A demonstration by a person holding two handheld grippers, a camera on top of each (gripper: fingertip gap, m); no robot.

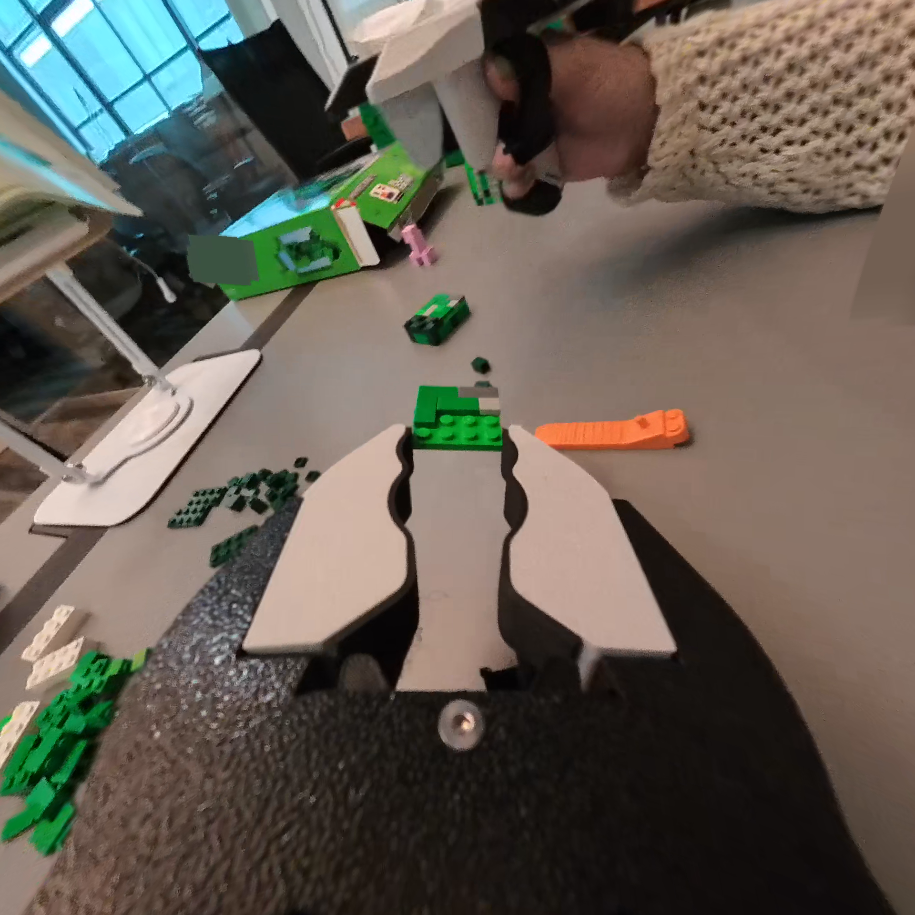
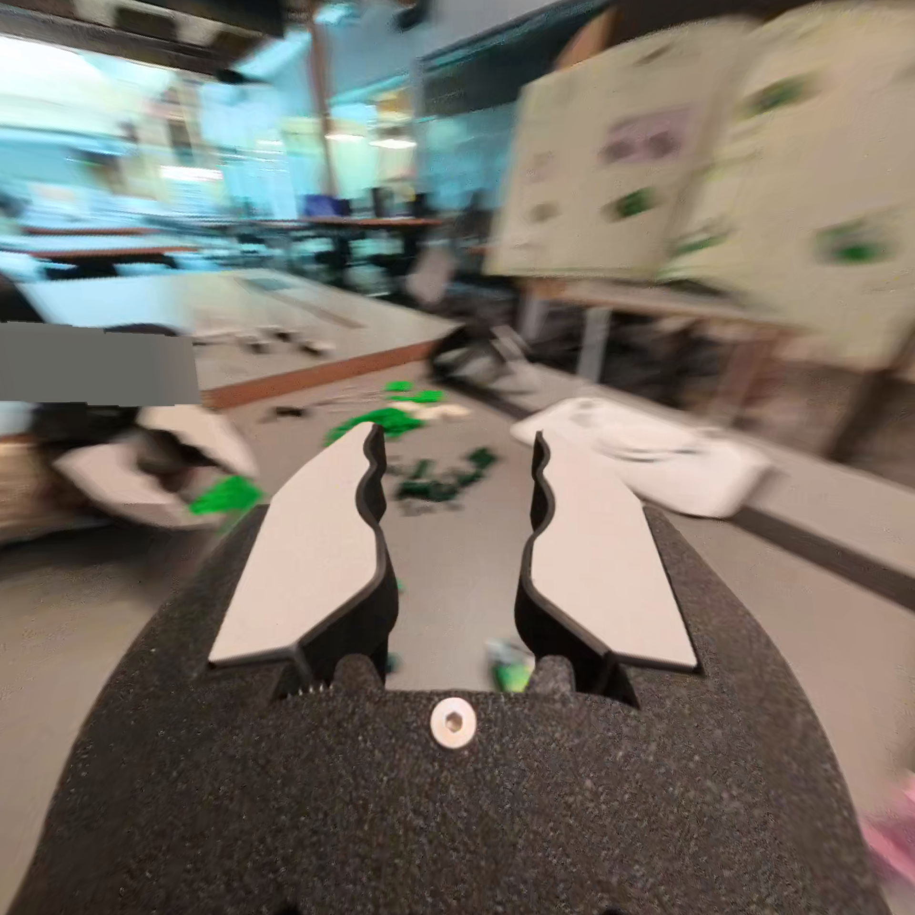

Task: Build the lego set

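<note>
My left gripper (image 1: pixel 458 439) is shut on a green lego assembly (image 1: pixel 458 413), a light green studded plate with darker green and grey bricks on top, its fingertips against both sides, low over the grey table (image 1: pixel 693 544). My right gripper (image 2: pixel 458 440) is open and empty above the table; its view is motion-blurred. In the left wrist view the right gripper (image 1: pixel 445 114) is far off, held by a hand in a cream knit sleeve, over a strip of green bricks (image 1: pixel 482 185). In the right wrist view the left gripper (image 2: pixel 163 470) shows at left with the green assembly (image 2: pixel 228 495).
An orange brick separator (image 1: pixel 614 433) lies right of the assembly. Beyond are a small green build (image 1: pixel 438 319), a pink piece (image 1: pixel 421 245) and the green box (image 1: pixel 307 237). Dark green plates (image 1: pixel 247 495), bright green bricks (image 1: pixel 49 742), white bricks (image 1: pixel 52 643) and a white stand base (image 1: pixel 148 435) lie left.
</note>
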